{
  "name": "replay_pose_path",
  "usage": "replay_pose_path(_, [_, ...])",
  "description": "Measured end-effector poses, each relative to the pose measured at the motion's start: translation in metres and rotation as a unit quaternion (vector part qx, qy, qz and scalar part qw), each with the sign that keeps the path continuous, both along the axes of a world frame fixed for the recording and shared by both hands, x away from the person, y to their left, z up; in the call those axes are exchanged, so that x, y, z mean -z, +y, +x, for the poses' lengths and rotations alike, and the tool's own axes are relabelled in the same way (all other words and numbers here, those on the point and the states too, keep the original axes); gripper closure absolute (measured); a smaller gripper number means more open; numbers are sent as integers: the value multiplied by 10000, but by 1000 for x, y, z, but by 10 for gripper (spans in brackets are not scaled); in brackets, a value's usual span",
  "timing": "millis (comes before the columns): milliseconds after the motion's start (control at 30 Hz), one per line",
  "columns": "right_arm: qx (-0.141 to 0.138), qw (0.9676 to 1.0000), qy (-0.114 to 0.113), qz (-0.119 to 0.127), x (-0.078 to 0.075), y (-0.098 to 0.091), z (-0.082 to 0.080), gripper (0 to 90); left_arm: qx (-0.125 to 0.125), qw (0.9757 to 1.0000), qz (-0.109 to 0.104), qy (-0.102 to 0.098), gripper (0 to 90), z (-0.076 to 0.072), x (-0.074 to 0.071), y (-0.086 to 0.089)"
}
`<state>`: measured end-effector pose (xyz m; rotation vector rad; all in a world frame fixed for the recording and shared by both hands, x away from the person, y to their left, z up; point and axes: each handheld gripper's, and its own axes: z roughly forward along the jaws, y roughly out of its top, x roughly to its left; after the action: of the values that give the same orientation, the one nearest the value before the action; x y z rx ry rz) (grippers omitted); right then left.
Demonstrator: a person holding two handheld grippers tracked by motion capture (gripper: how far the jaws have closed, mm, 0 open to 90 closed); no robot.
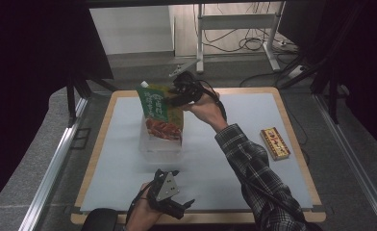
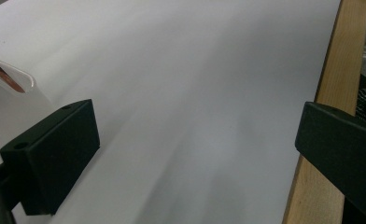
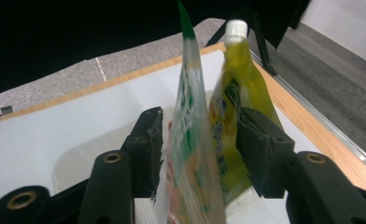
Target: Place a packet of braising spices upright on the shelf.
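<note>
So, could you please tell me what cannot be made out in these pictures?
- Clear bin, high view: its contents are hidden behind the green pouch.
- Small box, high view: print too small to read.
- Yellow spouted pouch, right gripper view: label blurred, lower part hidden by the right gripper.

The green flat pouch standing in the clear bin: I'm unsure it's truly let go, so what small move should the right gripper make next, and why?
Probably lift the right gripper straight up and back. Its jaws stand apart around the green flat pouch and the yellow spouted pouch, with a gap at the left pad, and both pouches stand in the clear plastic bin. Sideways motion could tip them.
</note>
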<state>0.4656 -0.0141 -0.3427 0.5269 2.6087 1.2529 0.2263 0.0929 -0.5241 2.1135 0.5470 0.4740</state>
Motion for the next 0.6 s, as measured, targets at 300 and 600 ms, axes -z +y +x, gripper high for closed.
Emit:
replay_pose_path(300, [204, 9998, 36, 35, 8, -19, 2, 419, 4, 10000, 21, -1, 0, 0, 0, 0])
replay_pose_path(600, [214, 9997, 92, -2, 13, -31, -1, 311, 5, 10000, 39, 6, 0, 0, 0, 0])
